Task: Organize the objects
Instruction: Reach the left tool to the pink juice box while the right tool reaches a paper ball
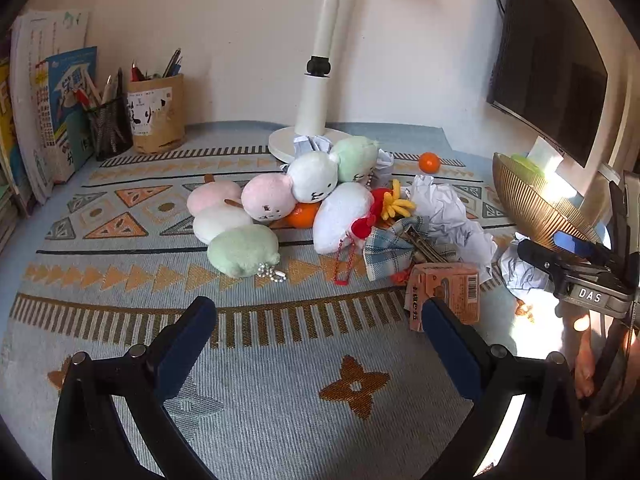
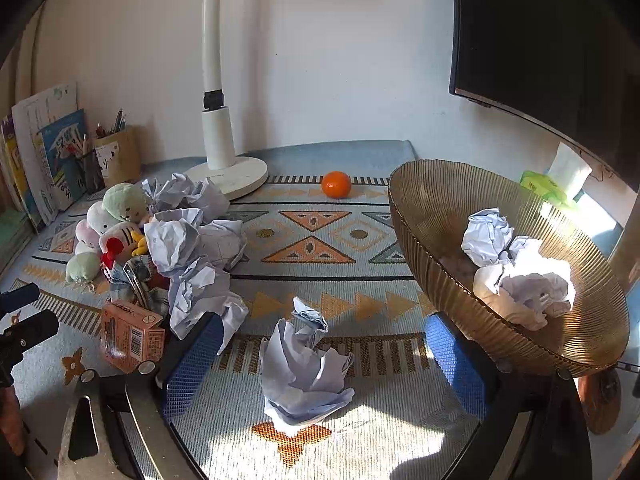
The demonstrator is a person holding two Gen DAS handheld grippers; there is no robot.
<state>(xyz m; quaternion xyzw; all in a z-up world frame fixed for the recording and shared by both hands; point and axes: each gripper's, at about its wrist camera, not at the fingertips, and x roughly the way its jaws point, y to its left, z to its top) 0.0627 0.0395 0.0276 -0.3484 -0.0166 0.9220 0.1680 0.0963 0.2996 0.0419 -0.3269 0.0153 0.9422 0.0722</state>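
The patterned cloth [image 2: 320, 248] covers the desk; the ribbed bowl [image 2: 432, 216] at right holds crumpled sheets; a paper ball [image 2: 304, 364] lies between the spread fingers of the right gripper [image 2: 324, 356], untouched; the left gripper [image 1: 320, 324] is spread, holding nothing.

Surface: woven blue-grey patterned mat [image 2: 312, 248], orange triangle and star motifs; white lamp base [image 2: 236, 174] at far centre; loose orange [image 2: 336, 184] right of it, well apart from the rest; ribbed gold bowl [image 2: 424, 248] at right edge; clutter pile left of centre: plush toys [image 1: 264, 204], crumpled paper [image 2: 188, 248], plaid fabric [image 1: 390, 248], small orange carton [image 2: 130, 336] at its near edge; single paper ball [image 2: 304, 364] near centre; pen holders [image 1: 156, 114] and books [image 1: 52, 120] far left; green tissue pack [image 2: 542, 186] far right.
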